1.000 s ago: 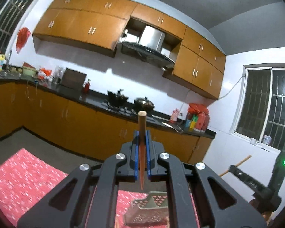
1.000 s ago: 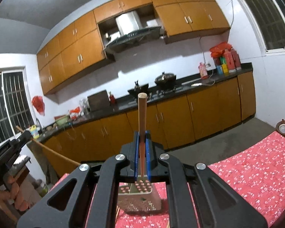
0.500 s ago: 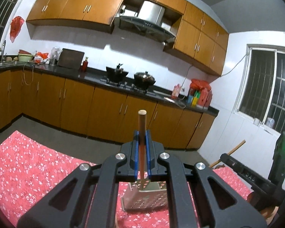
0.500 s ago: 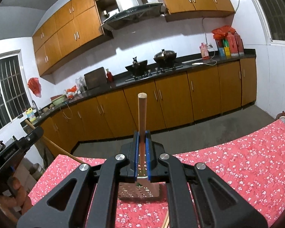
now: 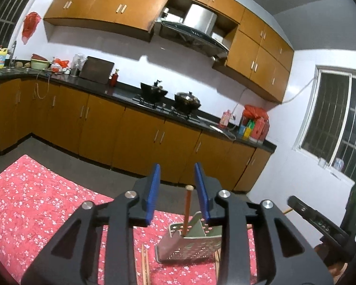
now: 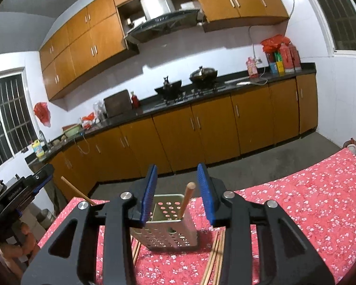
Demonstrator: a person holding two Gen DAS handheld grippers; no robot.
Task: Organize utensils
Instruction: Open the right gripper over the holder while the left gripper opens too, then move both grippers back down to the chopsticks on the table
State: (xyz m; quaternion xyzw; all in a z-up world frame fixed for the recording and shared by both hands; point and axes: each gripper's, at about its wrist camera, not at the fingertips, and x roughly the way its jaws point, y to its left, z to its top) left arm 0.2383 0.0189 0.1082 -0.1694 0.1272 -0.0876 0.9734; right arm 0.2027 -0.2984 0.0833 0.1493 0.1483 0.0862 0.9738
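A perforated metal holder stands on the red floral cloth. My left gripper hangs just above it, jaws opening. A reddish chopstick stands free between the pads, its lower end in the holder. My right gripper is over the same holder, jaws also opening. A pale chopstick leans loose between its pads, down in the holder. Each view shows the other gripper at its edge.
Loose chopsticks lie on the cloth beside the holder. A wooden stick slants by the left gripper. A hand holds that gripper. Orange cabinets and a dark counter run behind, beyond a strip of grey floor.
Both grippers went from shut on upright chopsticks to open. Both chopsticks slid down into the holder. The left view dropped closer to the table.
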